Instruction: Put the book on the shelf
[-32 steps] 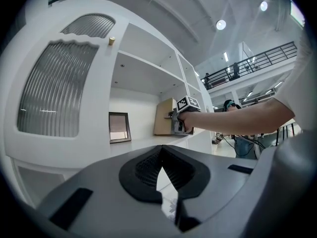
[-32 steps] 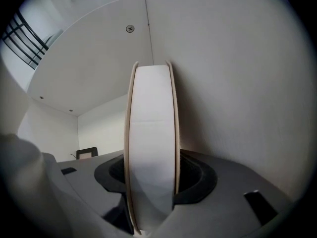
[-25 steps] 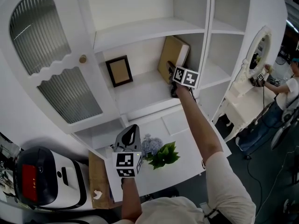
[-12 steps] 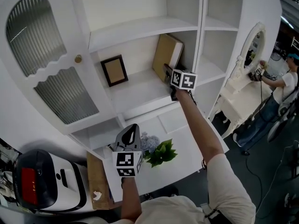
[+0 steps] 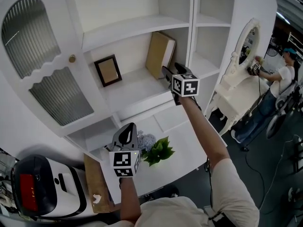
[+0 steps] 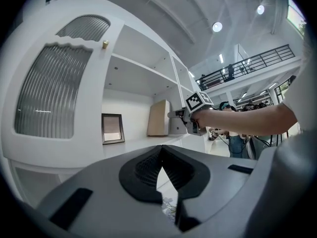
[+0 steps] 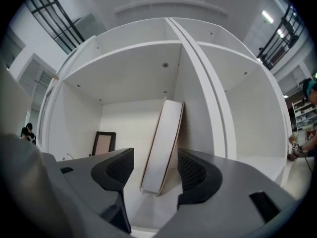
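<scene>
The tan book (image 5: 158, 55) stands on the white shelf (image 5: 128, 91), leaning to the right against the compartment's side wall. My right gripper (image 5: 166, 73) hangs just in front of it, open, with nothing held. In the right gripper view the book (image 7: 161, 148) shows beyond the gap between the spread fingers (image 7: 116, 170), clear of both. My left gripper (image 5: 126, 130) is shut and empty, low over the counter near the flowers. The left gripper view shows its jaws (image 6: 159, 158) together, with the book (image 6: 159, 118) far off.
A dark picture frame (image 5: 107, 70) leans at the back left of the same shelf. A bunch of flowers with green leaves (image 5: 154, 148) lies on the counter below. A white device (image 5: 33, 193) and a brown bag (image 5: 94, 183) sit bottom left. A person (image 5: 279, 79) stands by a white vanity (image 5: 241, 65) at right.
My right gripper has drawn back from the book's lower edge, and the book stays leaning on the shelf. The left gripper has barely moved.
</scene>
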A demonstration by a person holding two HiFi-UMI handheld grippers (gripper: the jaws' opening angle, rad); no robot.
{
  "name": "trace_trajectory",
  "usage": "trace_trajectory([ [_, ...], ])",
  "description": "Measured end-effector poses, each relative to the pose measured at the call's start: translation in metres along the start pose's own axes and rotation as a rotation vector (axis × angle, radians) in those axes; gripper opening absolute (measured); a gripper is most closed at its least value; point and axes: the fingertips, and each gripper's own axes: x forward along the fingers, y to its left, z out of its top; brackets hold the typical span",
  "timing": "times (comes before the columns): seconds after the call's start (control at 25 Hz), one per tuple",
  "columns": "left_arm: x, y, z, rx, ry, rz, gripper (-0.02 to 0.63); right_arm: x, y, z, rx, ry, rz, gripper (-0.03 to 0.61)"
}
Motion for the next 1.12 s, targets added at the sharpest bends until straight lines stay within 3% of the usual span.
trace_trajectory([
  [0.48,0.008,-0.014,0.009,-0.003,-0.02,-0.03,0.017,-0.091,0.046,0.004,-0.192,-0.11,0.015,0.295],
  [0.8,0.009,-0.022,0.011,-0.033,-0.035,-0.059,0.017,-0.126,0.066,-0.011,-0.209,-0.11,0.03,0.295],
  [1.12,0.0,-0.018,0.026,-0.025,-0.076,-0.049,0.017,-0.165,0.072,-0.007,-0.13,-0.168,0.013,0.295],
])
